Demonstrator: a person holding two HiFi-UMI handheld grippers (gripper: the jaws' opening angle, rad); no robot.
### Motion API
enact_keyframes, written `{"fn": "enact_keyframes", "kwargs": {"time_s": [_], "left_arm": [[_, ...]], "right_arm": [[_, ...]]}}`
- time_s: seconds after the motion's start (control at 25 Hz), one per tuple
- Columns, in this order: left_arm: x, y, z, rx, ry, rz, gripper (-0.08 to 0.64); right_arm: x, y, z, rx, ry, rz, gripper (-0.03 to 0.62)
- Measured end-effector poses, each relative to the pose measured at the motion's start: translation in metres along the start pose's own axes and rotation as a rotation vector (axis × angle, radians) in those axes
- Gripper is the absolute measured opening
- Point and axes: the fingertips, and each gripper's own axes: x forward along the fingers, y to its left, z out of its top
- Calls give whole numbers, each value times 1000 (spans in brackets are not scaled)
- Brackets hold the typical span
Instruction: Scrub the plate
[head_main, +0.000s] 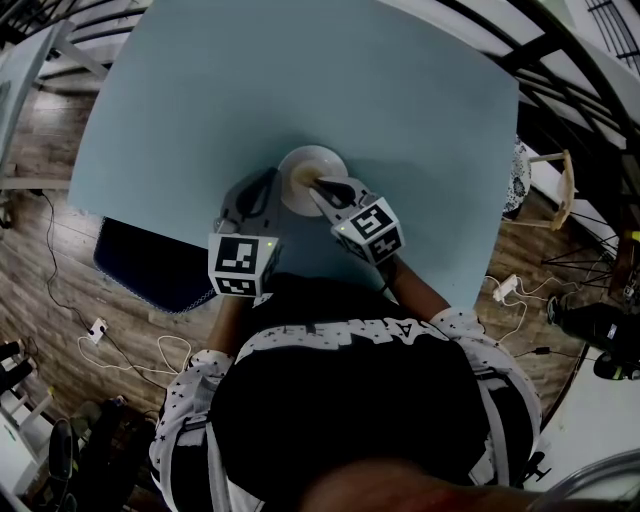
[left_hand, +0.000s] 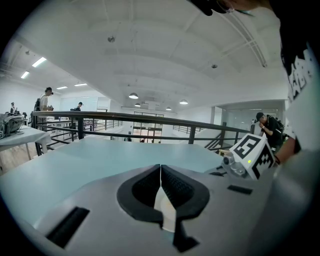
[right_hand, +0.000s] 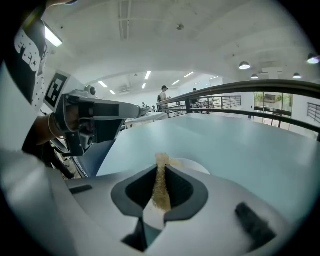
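A white plate (head_main: 318, 163) lies on the light blue table (head_main: 400, 100) near its front edge. My left gripper (head_main: 274, 186) is at the plate's left rim, shut on it. In the left gripper view the rim (left_hand: 165, 210) shows as a thin white sliver between the jaws of the left gripper (left_hand: 160, 171). My right gripper (head_main: 318, 187) hangs over the plate, shut on a tan scrubbing pad (right_hand: 161, 184). In the right gripper view the pad pokes out past the tips of the right gripper (right_hand: 162, 167), with the plate (right_hand: 196, 166) just beyond and below them.
A dark blue mat (head_main: 150, 262) lies by the table's left front corner. Cables and a power strip (head_main: 97, 328) are on the wooden floor. A wooden stool (head_main: 560, 190) stands to the right. Black railings run beyond the table, and people (left_hand: 45, 97) stand far off.
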Motion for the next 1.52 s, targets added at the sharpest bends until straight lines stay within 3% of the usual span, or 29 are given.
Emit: {"fn": "enact_keyframes", "kwargs": {"time_s": [0.6, 1.52], "left_arm": [[3, 9, 1, 5, 9, -1, 15], [32, 5, 13, 45, 24, -118, 15]], "right_arm": [[-2, -62, 5, -5, -17, -147, 52], [2, -65, 0, 48, 10, -175, 52]]}}
